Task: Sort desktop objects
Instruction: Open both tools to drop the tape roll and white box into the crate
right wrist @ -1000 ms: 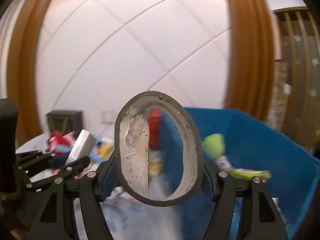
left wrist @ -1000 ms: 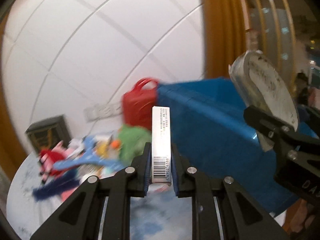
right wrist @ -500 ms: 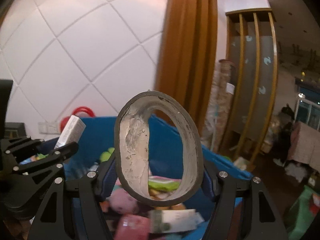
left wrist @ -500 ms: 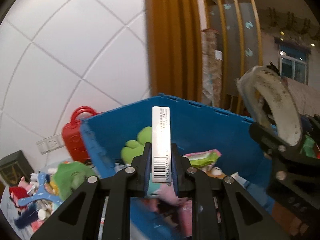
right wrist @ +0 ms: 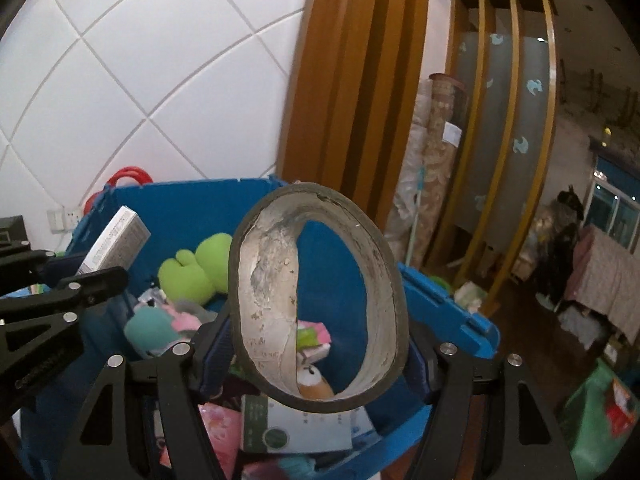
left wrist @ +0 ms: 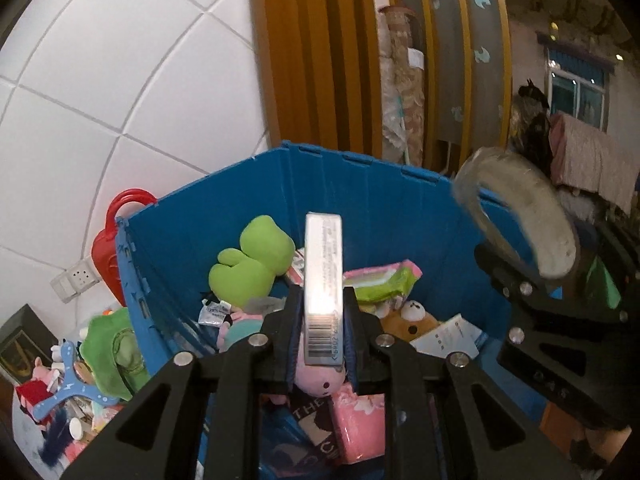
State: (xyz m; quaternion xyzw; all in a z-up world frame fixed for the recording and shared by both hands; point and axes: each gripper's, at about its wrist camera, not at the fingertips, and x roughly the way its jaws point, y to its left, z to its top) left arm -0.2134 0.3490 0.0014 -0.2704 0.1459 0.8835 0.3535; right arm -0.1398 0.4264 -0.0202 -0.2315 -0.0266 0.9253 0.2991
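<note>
My left gripper (left wrist: 323,320) holds a slim white box with a barcode (left wrist: 323,264) upright over the open blue bin (left wrist: 360,158). Its jaws are opening, and the pads still touch the box's sides. In the right wrist view, my right gripper (right wrist: 316,344) grips a grey, worn tape roll (right wrist: 264,280) by its outer rim above the same bin (right wrist: 180,184). Its jaws are opening with the roll still between the pads. The left gripper (right wrist: 86,270) and its box (right wrist: 116,240) appear at the left there. The roll (left wrist: 516,208) is blurred in the left wrist view.
The bin holds a green plush (left wrist: 256,264), a pink plush (left wrist: 320,380), a bear plush (left wrist: 412,316) and packets. A red case (left wrist: 108,248) stands behind its left wall. Mixed toys (left wrist: 80,380) cover the table at left. A green bag (right wrist: 600,420) lies on the floor at right.
Both grippers have swung right, from the cluttered table to above the blue bin, carrying the box and the roll. The roll's oval looks wider than before.
</note>
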